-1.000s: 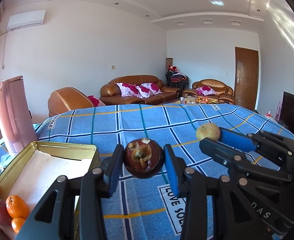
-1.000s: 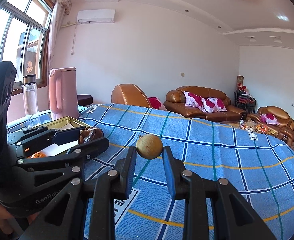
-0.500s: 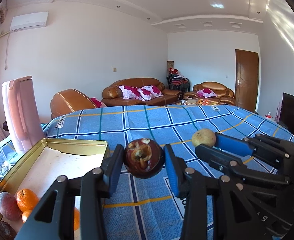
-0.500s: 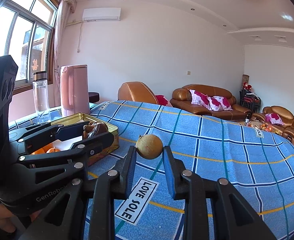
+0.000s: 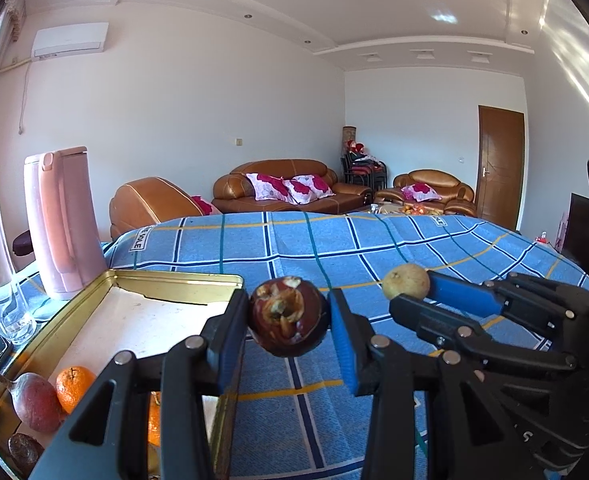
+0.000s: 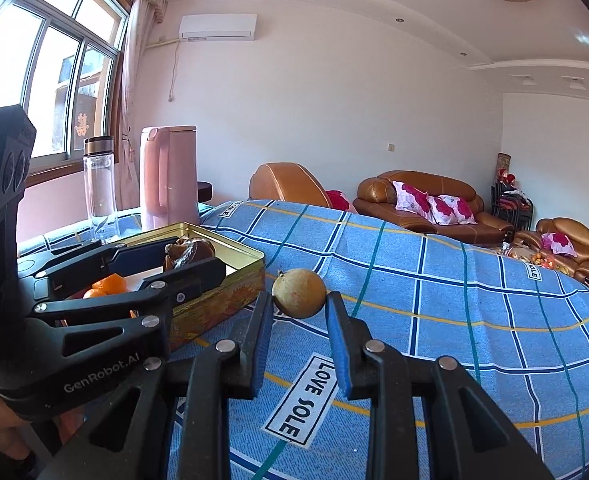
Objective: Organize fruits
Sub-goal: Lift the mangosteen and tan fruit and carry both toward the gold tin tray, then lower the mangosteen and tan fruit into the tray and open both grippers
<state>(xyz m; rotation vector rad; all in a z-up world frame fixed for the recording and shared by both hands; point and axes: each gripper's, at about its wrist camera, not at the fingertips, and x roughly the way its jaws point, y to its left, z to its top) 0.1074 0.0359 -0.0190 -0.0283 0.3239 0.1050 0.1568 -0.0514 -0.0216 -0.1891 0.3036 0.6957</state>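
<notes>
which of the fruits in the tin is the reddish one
The oval reddish fruit at the near left corner of the gold tin; the oranges beside it are bright orange and round.

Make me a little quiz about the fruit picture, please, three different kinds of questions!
1. True or false: the left gripper is shut on a dark purple fruit.
2. Which colour is the fruit that the right gripper holds between its fingers? A) bright red B) yellowish-tan C) blue
3. Fill in: the oranges lie inside the gold ____.

Key: 1 true. 2 B. 3 tin, which stands on the blue checked cloth beside the pink kettle.
</notes>
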